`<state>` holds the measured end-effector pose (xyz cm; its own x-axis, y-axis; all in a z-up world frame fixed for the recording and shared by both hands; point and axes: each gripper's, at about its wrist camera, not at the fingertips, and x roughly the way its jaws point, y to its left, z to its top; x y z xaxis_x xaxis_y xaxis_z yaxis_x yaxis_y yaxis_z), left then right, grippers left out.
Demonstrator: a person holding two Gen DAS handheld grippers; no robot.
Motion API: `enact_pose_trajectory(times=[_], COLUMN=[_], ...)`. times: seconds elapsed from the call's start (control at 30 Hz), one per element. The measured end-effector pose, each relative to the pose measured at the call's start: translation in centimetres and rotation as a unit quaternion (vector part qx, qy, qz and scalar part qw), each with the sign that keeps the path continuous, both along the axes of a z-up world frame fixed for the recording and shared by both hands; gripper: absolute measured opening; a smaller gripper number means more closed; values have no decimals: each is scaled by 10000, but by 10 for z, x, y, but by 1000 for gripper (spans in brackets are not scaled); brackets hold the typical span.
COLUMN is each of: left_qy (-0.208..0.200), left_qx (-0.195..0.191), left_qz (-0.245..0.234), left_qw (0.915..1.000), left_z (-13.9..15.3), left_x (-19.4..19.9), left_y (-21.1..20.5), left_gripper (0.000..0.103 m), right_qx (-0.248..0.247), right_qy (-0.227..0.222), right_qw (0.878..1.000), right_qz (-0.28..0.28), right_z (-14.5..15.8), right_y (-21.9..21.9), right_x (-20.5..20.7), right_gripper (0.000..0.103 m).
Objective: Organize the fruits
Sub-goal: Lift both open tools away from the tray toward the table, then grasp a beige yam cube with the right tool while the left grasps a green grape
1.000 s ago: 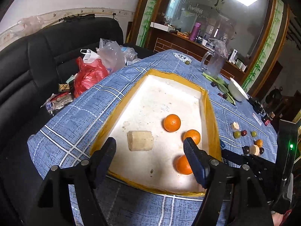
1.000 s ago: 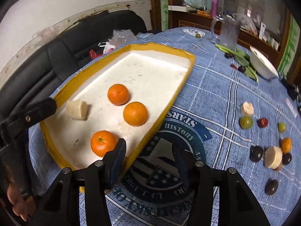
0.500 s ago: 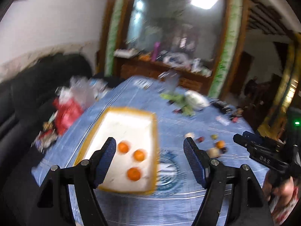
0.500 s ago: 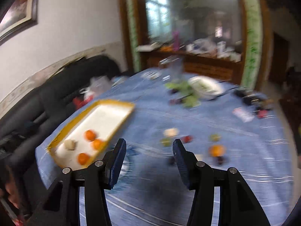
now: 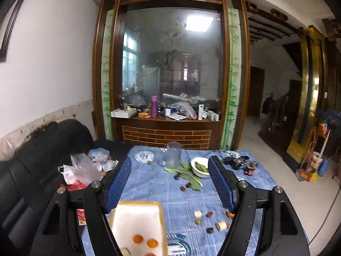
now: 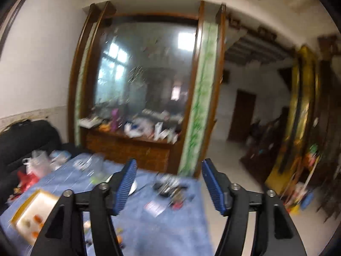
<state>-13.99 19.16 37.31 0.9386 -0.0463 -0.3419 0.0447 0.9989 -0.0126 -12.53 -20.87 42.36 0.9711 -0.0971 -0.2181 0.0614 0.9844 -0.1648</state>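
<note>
A white tray with a yellow rim (image 5: 136, 217) lies on the blue checked tablecloth (image 5: 170, 189) at the near left, holding small oranges (image 5: 138, 238). Small loose fruits and pale slices (image 5: 198, 214) are scattered to its right. My left gripper (image 5: 169, 183) is open and empty, raised high above the table. My right gripper (image 6: 167, 186) is open and empty, also raised and pointing toward the room. The right wrist view is blurred; the tray (image 6: 32, 211) shows at its lower left.
A clear jug (image 5: 173, 156), a white bowl of greens (image 5: 199, 166) and green leaves sit at the table's far end. Plastic bags (image 5: 85, 168) lie on a black sofa (image 5: 32, 160) at the left. A wooden glass cabinet (image 5: 170, 74) stands behind.
Both grippers have lifted away from the tray and tilted up, so the views now show the whole table and room. Both stay open and empty.
</note>
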Motion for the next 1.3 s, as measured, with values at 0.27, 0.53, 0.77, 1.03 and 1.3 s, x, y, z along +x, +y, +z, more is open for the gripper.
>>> enact_pose_trajectory(times=[0.27, 0.53, 0.77, 1.03, 1.3], left_qy=[351, 2488, 3684, 3688, 3393], left_qx=[91, -699, -1037, -767, -54], left_qz=[-376, -943, -943, -890, -726], left_qw=[9986, 9614, 9190, 9220, 9379], left_z=[-20, -207, -323, -349, -359], left_x=[65, 150, 192, 205, 205], left_y=[-19, -45, -71, -91, -112], left_gripper=[87, 82, 44, 44, 23], right_qx=[282, 866, 1197, 794, 586], right_qy=[550, 2777, 3848, 3959, 3826], right_qw=[9979, 9449, 8981, 8953, 9019], right_qz=[189, 1499, 1762, 1883, 1916], right_z=[-6, -244, -360, -389, -394], right_y=[6, 78, 108, 131, 135], right_x=[64, 129, 160, 152, 144], right_gripper=[74, 58, 48, 48, 38])
